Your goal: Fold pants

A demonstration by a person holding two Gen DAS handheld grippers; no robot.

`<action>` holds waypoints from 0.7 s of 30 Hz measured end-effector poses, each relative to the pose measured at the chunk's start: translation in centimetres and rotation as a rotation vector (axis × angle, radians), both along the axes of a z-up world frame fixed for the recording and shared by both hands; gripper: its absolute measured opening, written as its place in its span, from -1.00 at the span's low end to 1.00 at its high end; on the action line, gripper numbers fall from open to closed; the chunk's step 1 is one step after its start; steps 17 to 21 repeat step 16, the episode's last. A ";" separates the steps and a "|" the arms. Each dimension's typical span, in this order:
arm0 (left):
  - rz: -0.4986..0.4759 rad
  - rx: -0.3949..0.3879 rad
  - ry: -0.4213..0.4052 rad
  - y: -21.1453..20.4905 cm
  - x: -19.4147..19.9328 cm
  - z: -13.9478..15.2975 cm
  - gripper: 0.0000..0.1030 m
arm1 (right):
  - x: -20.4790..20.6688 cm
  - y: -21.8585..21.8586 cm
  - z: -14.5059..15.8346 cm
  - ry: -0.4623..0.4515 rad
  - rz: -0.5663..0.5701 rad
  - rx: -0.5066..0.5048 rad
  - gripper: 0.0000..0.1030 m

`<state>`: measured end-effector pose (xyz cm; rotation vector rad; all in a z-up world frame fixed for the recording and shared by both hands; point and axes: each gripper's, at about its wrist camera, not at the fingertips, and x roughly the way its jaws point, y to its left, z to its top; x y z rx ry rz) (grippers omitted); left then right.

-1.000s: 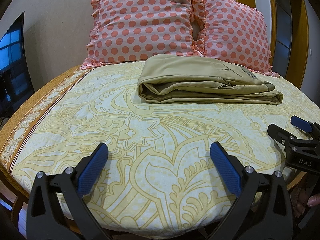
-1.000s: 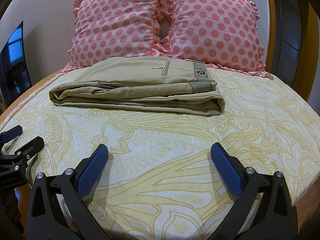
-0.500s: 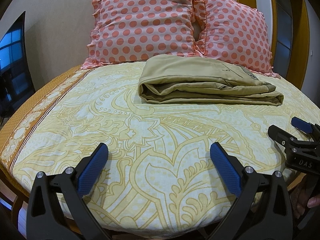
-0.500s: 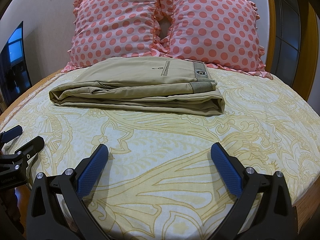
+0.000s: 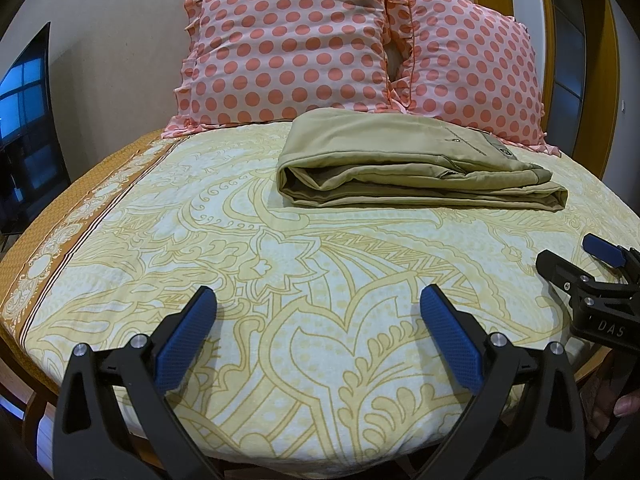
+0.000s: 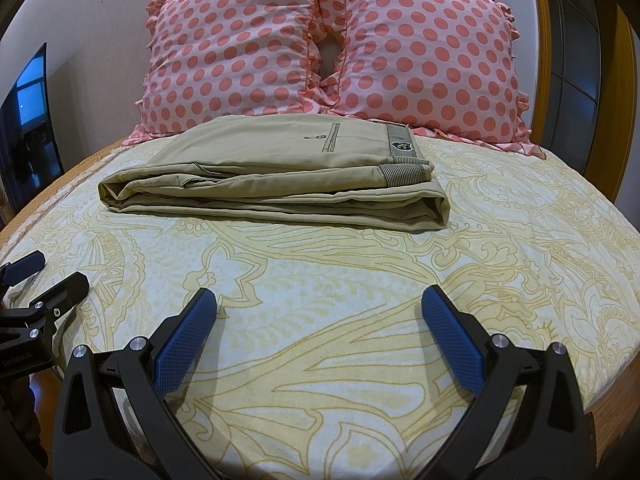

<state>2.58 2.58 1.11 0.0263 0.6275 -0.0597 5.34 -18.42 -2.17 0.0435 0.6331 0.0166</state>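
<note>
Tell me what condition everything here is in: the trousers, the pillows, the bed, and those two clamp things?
Khaki pants: folded into a flat bundle, lying on the bed, touched by neither gripper.
Two polka-dot pillows: upright, side by side behind the pants.
Bedsheet: spread smooth.
Left gripper: open, empty, short of the pants.
Right gripper: open, empty, short of the pants.

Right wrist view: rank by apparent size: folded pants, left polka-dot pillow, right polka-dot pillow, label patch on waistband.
1. Folded pants, nearer the camera.
2. Left pillow and right pillow: alike, no ranking.
3. Label patch.
</note>
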 end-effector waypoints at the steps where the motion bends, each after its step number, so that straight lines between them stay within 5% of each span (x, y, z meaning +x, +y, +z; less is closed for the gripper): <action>1: 0.000 0.000 -0.001 0.0 0.0 0.0 0.97 | 0.0 0.0 0.0 0.000 0.000 0.000 0.97; 21: 0.003 -0.002 -0.004 0.2 0.2 0.1 0.97 | 0.0 -0.1 0.0 0.000 0.002 0.000 0.97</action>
